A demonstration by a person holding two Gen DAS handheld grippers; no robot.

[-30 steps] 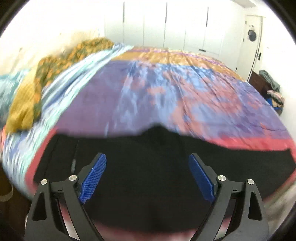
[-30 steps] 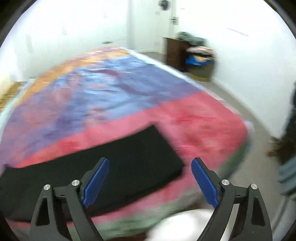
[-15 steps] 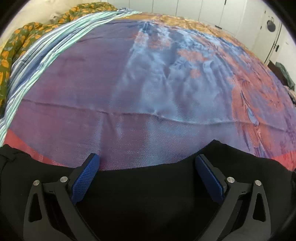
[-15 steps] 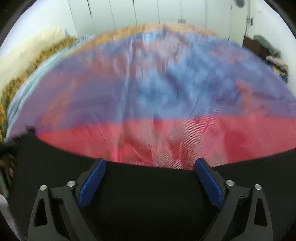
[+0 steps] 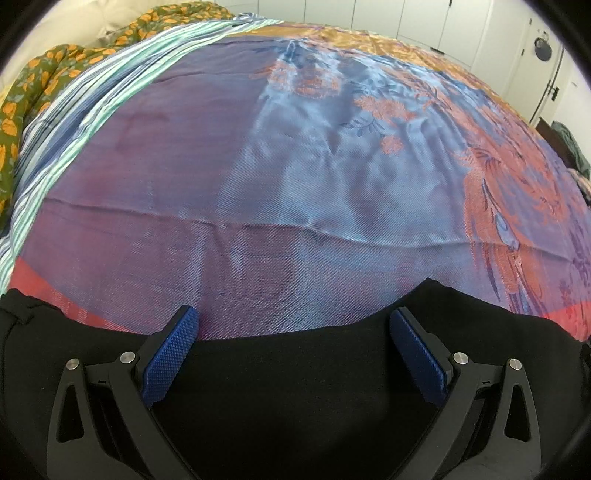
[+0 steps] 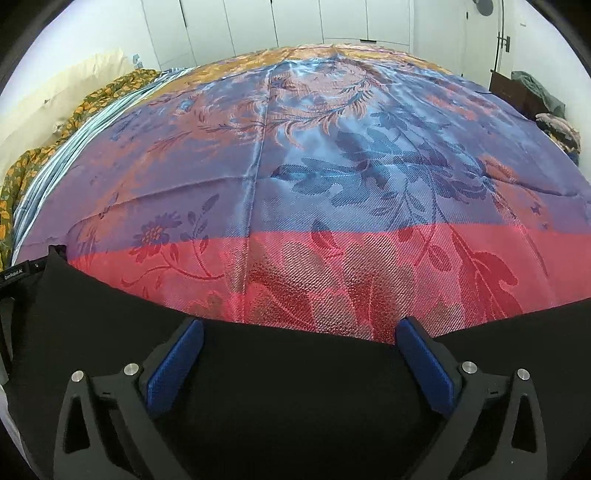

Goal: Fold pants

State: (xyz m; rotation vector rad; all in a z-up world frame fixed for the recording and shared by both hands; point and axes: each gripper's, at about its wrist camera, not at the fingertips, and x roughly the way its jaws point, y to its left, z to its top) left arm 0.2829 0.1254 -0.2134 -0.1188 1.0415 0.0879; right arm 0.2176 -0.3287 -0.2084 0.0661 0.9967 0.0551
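Black pants point(image 5: 295, 387) lie flat along the near edge of a bed covered by a shiny blue, purple and red bedspread point(image 5: 295, 184). My left gripper point(image 5: 293, 325) hovers just over the pants' far edge, open wide, nothing between its blue pads point(image 5: 170, 350). In the right wrist view the same black pants point(image 6: 295, 387) fill the bottom of the frame. My right gripper point(image 6: 301, 332) also stands open wide above their far edge, over the red band of the bedspread point(image 6: 332, 266). The pants' near part is hidden under both grippers.
A green and orange floral blanket point(image 5: 33, 88) and a striped sheet point(image 5: 110, 92) lie bunched at the bed's far left. White cupboard doors point(image 6: 295, 22) line the back wall. A dark cabinet with clothes point(image 6: 524, 92) stands at the far right.
Both grippers dropped toward the bed and closed in on the pants' far edge in the first half second, their jaws widening slightly. Since then neither has moved.
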